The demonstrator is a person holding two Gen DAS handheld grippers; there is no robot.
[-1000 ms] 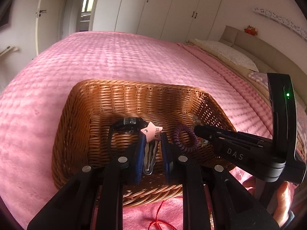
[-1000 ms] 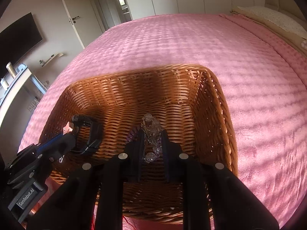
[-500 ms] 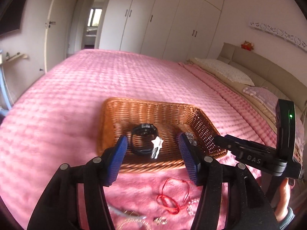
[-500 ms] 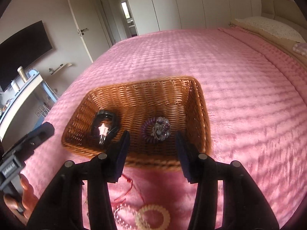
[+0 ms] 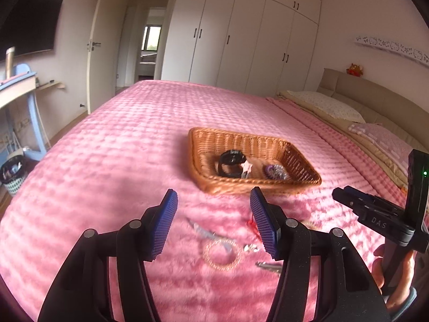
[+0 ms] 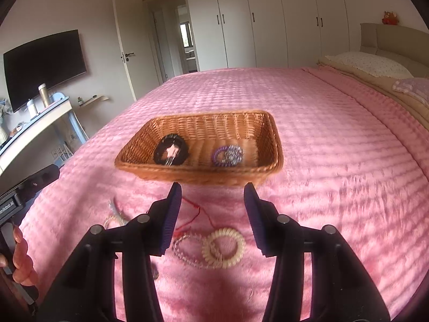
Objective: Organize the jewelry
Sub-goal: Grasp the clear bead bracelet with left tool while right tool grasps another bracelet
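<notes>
**A:** Jewelry is split two ways right now. Ahead of both tools sits the wicker basket [image 6: 199, 145] on the pink bed [image 6: 335, 139], already carrying a black bracelet [image 6: 170, 152] with a star clip [image 6: 171, 150] on it, and a purple coil tie [image 6: 222, 156] with a beaded piece touching it.

**B:** And the rest?

**A:** Loose on the bed, just below the fingertips. Under the right hand-held gripper [image 6: 212, 209]: a cream coil tie [image 6: 224, 248], a clear bead bracelet [image 6: 187, 252] overlapping it, a red cord [image 6: 191, 214]. Under the left hand-held gripper [image 5: 214, 221]: a gold bead ring [image 5: 222, 253], a silver clip [image 5: 203, 231], a small charm [image 5: 251, 247].

**B:** Jaws?

**A:** Both spread wide, nothing in them.

**B:** So the next pick — how to do it cleanly?

**A:** My read: come straight down, one piece per tool. The cream tie is the easy one, springy and thick. But the bracelet overlaps it, so pinch the far edge or it may drag along. Plush fabric could swallow the small charm; press the pads in low.

**B:** Versus a second ago?

**A:** Big change. Then both tools were down inside the basket, the left clamped on the star clip, the right on the beaded piece. Now both are released, pulled back and raised, basket well ahead.
</notes>
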